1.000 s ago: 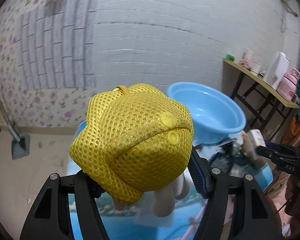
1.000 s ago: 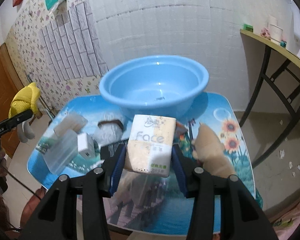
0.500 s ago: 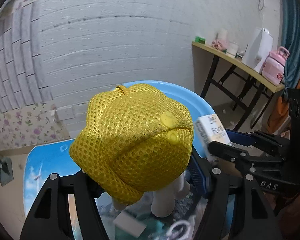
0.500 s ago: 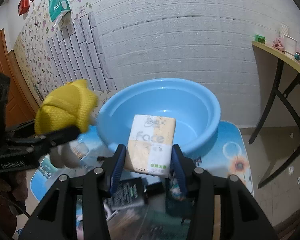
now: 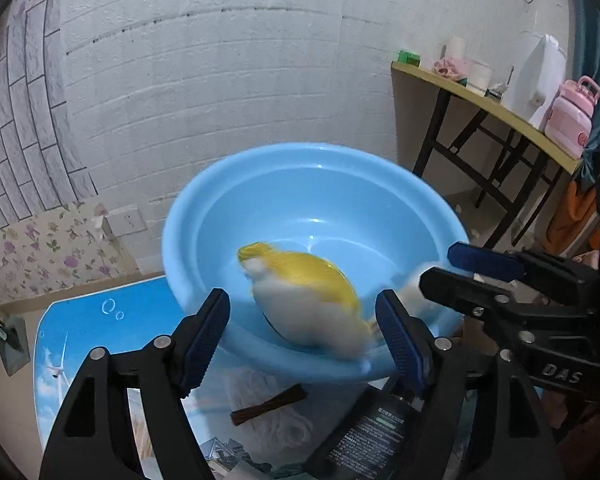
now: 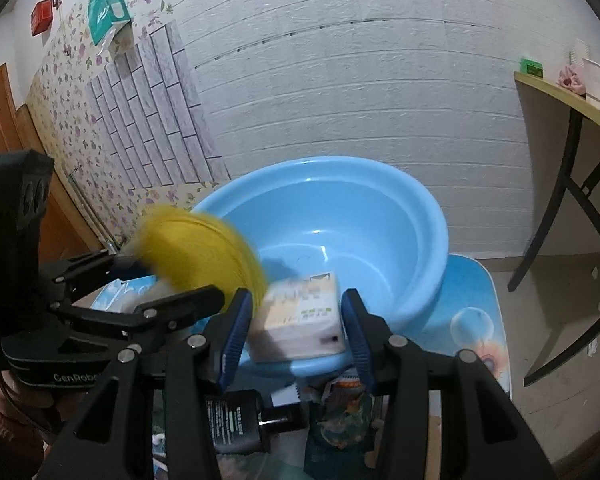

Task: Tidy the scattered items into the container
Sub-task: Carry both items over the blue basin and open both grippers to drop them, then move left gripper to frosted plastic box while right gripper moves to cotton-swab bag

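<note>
A light blue basin (image 5: 260,200) (image 6: 380,208) stands on the table. My left gripper (image 5: 304,332) is open at its near rim. The yellow mesh item with white parts (image 5: 304,292) is blurred, loose between the jaws and dropping into the basin; it also shows as a yellow blur in the right wrist view (image 6: 204,248). My right gripper (image 6: 296,324) is open over the near rim, and the white tissue pack (image 6: 300,316) is tilted and blurred between its jaws, falling. The right gripper shows in the left wrist view (image 5: 460,272).
The blue picture-print table (image 5: 100,320) (image 6: 480,320) holds a white yarn bundle with a brown band (image 5: 268,404), a black box (image 5: 364,436) (image 6: 236,416) and a patterned packet (image 6: 340,412). A side table (image 5: 480,100) with bottles stands right. A white brick wall is behind.
Both grippers moved forward over the basin and opened. The yellow mesh item left the left jaws and the tissue pack left the right jaws; both are falling.
</note>
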Demonstrator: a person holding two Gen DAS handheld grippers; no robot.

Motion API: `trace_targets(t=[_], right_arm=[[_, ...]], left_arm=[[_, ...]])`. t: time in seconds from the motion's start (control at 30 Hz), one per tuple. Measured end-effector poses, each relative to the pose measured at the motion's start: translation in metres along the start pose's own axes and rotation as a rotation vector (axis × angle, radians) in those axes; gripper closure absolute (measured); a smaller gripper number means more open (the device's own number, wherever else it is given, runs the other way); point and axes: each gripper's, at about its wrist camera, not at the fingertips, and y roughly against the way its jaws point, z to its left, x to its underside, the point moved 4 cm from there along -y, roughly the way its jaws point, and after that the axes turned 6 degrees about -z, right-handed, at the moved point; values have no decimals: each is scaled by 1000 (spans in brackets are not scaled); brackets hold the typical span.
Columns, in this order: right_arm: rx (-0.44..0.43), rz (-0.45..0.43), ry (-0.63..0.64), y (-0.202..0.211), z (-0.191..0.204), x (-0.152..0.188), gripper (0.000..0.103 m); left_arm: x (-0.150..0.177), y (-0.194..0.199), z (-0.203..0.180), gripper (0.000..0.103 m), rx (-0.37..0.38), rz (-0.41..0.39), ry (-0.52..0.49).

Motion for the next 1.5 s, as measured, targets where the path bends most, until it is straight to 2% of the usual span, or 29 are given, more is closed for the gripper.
trace_targets(t=[0.3,0.37,0.43,0.47,0.53,0.63,0.73,0.83,0.9,1.0,1.13,1.3,1.4,1.5], right_arm=[[50,37,18,-9,21,-1,57],[66,34,26,-9,28,0,57],[101,4,10,-5,31,0,57],[133,-42,-10,4,31,-1,57],[166,-71,-9,15,33,-1,57],[193,-34,-10,23,38,4,57],[184,-10,-60,35,38,11,57],[199,-36,-65,50,36,18,57],[188,-45,-64,58,39,29,57],[179,-16,-47,67,41,44,57],[140,-1,-3,82,50,60,57],[59,35,77,86,70,82,57],[45,66,130,80,82,96,57],[19,102,112,72,83,106,57]], left_arm=[[11,35,26,27,29,-50,34],[15,44,38,24,36,-56,43],[17,54,49,16,29,-57,56],[16,59,53,15,27,-59,56],[16,73,60,13,19,-61,43],[18,94,60,10,-33,-77,-32],[26,114,54,6,-62,-123,-68],[40,130,45,5,-65,-171,-71],[54,134,42,5,-77,-176,-50],[79,133,40,5,-91,-141,-2],[106,133,51,5,-160,-106,62],[123,133,73,5,-191,-80,117],[131,130,83,5,-201,-50,135],[140,129,86,5,-192,-33,123]])
